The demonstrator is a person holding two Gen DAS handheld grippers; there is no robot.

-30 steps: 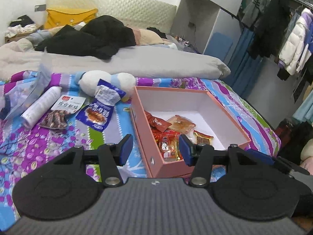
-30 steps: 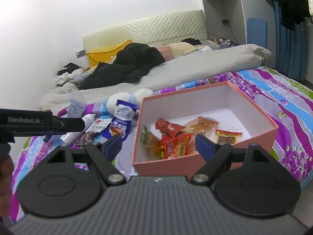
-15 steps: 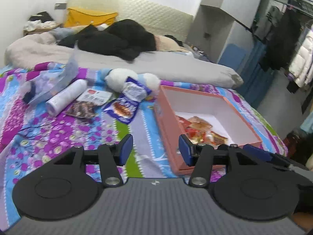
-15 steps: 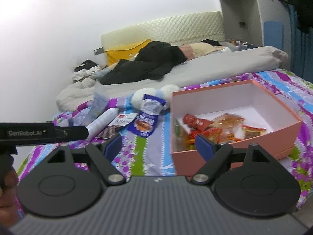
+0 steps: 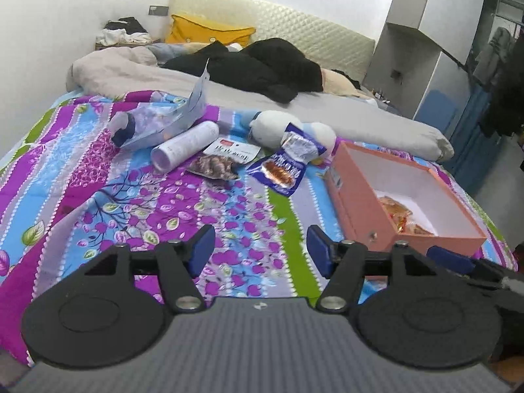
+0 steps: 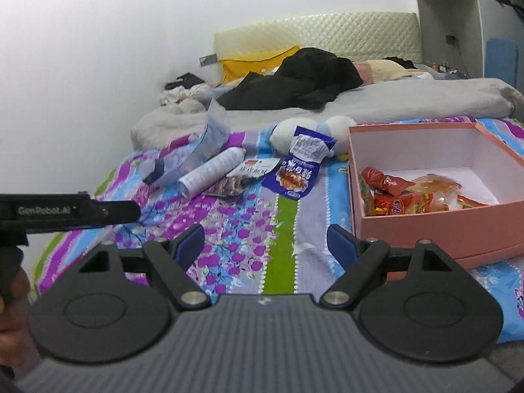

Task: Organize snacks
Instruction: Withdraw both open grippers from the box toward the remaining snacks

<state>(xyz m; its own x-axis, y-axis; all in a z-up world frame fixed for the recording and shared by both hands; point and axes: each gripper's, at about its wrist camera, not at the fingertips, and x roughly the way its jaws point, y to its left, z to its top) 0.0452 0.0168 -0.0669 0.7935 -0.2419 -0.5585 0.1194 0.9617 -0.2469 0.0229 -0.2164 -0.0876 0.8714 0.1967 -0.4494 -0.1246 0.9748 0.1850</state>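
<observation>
Both grippers empty – left gripper [image 5: 260,249] jaws just widened, right gripper [image 6: 265,240] wide – prob. lining up on blue foil snack packet [image 5: 284,166] for open pink cardboard box [image 6: 435,229] w/ wrapped snacks.

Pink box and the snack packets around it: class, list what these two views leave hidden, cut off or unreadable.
- Pink box, left wrist view: its near wall hides most snacks inside.
- Pink box, right wrist view: frame edge cuts off its right corner.
- Blue packet: print too small to read.
- White-labelled packet: partly tucked under the white bottle.
- Translucent bag: contents unclear.
</observation>
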